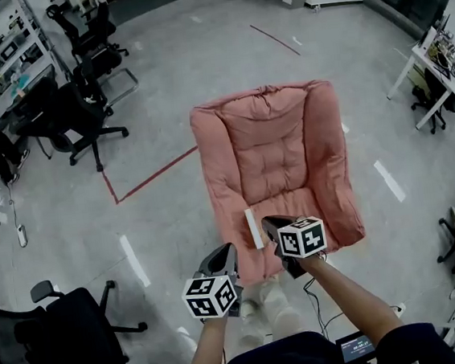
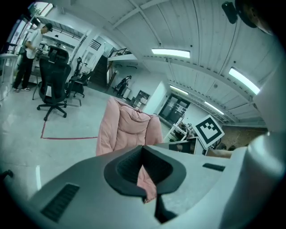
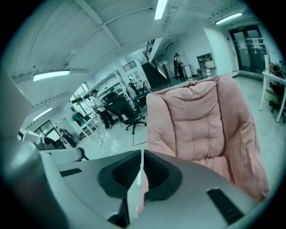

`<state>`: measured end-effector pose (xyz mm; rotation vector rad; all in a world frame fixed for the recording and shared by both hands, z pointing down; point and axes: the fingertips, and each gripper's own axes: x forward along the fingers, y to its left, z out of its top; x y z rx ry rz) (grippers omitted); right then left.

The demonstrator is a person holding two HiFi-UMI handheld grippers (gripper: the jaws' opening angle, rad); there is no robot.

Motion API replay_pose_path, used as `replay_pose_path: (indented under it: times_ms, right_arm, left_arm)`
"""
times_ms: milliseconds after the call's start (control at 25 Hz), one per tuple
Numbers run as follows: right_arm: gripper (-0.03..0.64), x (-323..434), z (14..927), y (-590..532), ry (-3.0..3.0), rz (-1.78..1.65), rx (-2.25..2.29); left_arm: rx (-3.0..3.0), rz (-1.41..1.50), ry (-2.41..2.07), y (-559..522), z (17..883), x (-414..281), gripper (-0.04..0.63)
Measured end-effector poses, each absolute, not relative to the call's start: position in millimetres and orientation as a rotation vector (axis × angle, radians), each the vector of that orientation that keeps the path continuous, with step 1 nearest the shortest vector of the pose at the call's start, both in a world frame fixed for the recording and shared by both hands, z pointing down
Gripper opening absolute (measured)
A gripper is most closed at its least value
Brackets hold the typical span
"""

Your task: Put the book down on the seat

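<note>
Now gripping the thin book (image 1: 254, 228) upright in the right tongs (image 3: 142, 157), over the pink chair's (image 1: 277, 152) front edge. Holding the left tongs (image 2: 143, 151) pinched together, empty, just short of the pink chair.

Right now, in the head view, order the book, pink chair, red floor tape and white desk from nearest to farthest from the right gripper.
1. book, held in the right gripper
2. pink chair, just below and ahead
3. red floor tape, left of the chair
4. white desk, far upper right
</note>
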<state>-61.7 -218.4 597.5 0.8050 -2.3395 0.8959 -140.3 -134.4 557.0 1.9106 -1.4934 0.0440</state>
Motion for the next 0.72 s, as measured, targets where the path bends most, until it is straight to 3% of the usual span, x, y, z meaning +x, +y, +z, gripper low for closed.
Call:
replay_pose_path:
  times_ms: [720]
  right_arm:
    - [0.020, -43, 487, -166, -2.548, 0.740, 0.871]
  left_arm:
    - [2.090, -0.006, -1.536, -97, 480, -145, 0.005]
